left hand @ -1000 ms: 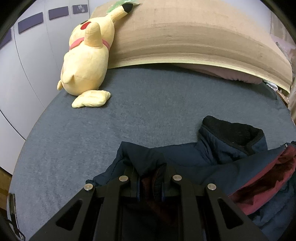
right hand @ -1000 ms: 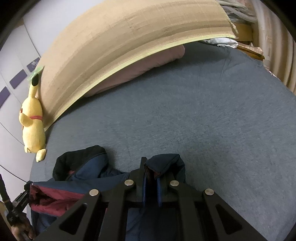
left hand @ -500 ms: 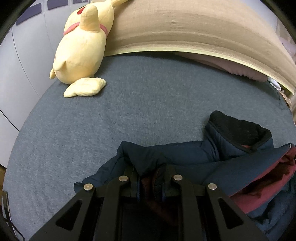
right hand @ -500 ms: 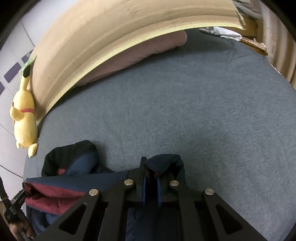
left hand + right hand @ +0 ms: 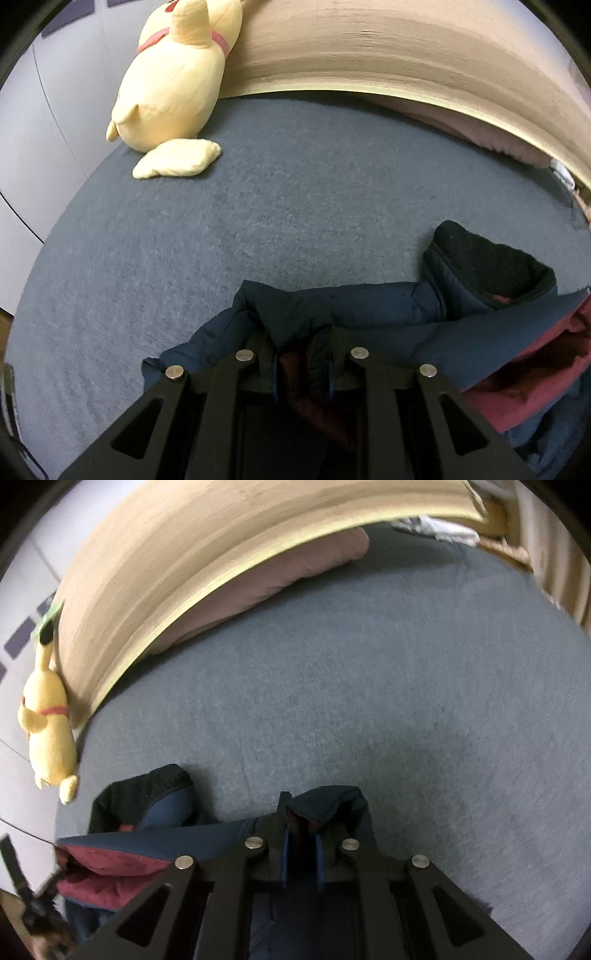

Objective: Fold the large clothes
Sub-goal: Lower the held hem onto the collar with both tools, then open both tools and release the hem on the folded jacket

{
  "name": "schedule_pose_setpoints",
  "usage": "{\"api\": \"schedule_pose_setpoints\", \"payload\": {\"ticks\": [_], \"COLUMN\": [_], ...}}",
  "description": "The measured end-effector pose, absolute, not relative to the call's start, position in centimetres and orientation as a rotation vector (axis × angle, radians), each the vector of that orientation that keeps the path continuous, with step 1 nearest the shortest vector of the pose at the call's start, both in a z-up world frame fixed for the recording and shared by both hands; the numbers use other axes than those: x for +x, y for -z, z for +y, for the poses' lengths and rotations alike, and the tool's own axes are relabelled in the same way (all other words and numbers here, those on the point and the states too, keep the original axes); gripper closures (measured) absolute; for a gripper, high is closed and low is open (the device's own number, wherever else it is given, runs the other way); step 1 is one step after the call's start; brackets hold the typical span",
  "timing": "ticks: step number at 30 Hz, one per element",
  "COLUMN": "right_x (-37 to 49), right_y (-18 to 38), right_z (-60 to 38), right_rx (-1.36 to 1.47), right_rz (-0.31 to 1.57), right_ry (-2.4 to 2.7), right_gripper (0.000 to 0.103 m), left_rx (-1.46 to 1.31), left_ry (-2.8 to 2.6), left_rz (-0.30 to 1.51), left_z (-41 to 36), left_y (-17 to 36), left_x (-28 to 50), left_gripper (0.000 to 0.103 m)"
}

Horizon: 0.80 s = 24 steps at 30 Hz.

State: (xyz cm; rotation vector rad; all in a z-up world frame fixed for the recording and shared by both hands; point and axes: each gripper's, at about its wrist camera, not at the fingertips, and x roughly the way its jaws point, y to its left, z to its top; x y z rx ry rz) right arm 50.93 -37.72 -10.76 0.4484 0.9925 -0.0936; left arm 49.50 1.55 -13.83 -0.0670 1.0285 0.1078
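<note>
A navy padded jacket [image 5: 388,306] with a maroon lining [image 5: 517,391] and a black fleece collar [image 5: 487,262] lies low on the grey bed [image 5: 258,221]. My left gripper [image 5: 303,343] has a fold of the jacket's edge between its fingers; its jaws are opening, and the cloth still fills the narrow gap. In the right wrist view the jacket [image 5: 166,838] stretches off to the left. My right gripper [image 5: 301,823] has another corner of the jacket between its blue pads [image 5: 285,849], and these jaws are opening too.
A yellow plush toy [image 5: 173,81] leans on the tan headboard [image 5: 369,48] at the bed's far left. A pink pillow [image 5: 266,587] lies under the headboard. Bare grey bed surface [image 5: 406,701] spreads ahead and to the right of the jacket.
Both grippers have sunk toward the bed with the jacket edge, which now rests on it. The right pads stand slightly wider apart than before.
</note>
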Motion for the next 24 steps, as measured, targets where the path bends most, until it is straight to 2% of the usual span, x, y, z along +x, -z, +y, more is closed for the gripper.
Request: {"api": "schedule_pose_setpoints", "payload": {"ticks": [3, 4, 5, 7, 9, 13, 15, 16, 17, 20, 24], "right_x": [49.7, 49.2, 48.7, 47.5, 45.9, 44.1, 43.3, 43.1, 43.1, 43.1, 43.6], "right_y": [8.9, 8.2, 7.6, 5.9, 4.0, 2.3, 2.5, 3.1, 3.7, 5.9, 7.7], "right_z": [-38.8, -39.4, -39.9, -41.0, -42.2, -43.8, -44.1, -44.2, -44.2, -43.7, -42.0], "right_rx": [0.508, 0.541, 0.569, 0.597, 0.623, 0.611, 0.588, 0.582, 0.579, 0.558, 0.501], "right_rz": [0.962, 0.944, 0.924, 0.860, 0.763, 0.733, 0.733, 0.751, 0.768, 0.822, 0.865], "right_ry": [0.048, 0.025, 0.010, 0.029, 0.041, 0.046, 0.046, 0.046, 0.040, 0.030, -0.002], "right_gripper": [0.082, 0.073, 0.045, 0.003, 0.003, 0.003, 0.003, 0.003, 0.003, 0.003, 0.003], "left_rx": [-0.165, -0.230, -0.285, -0.402, -0.467, -0.551, -0.598, -0.609, -0.609, -0.603, -0.504], "left_ry": [-0.077, -0.071, -0.064, -0.048, -0.032, -0.009, 0.006, 0.023, 0.046, 0.126, 0.153], "left_rz": [1.034, 1.034, 1.038, 1.050, 1.043, 0.995, 0.992, 1.002, 1.020, 1.014, 0.803], "left_z": [3.1, 4.1, 4.8, 6.4, 7.2, 8.2, 8.4, 8.3, 8.1, 7.5, 7.3], "left_y": [12.7, 12.3, 11.9, 11.1, 10.2, 8.4, 8.4, 8.6, 8.7, 8.3, 4.4], "left_x": [49.0, 48.9, 48.7, 48.6, 48.4, 47.5, 47.4, 47.5, 47.6, 48.2, 47.6], "left_gripper": [0.079, 0.077, 0.074, 0.069, 0.067, 0.061, 0.052, 0.042, 0.037, 0.037, 0.036]}}
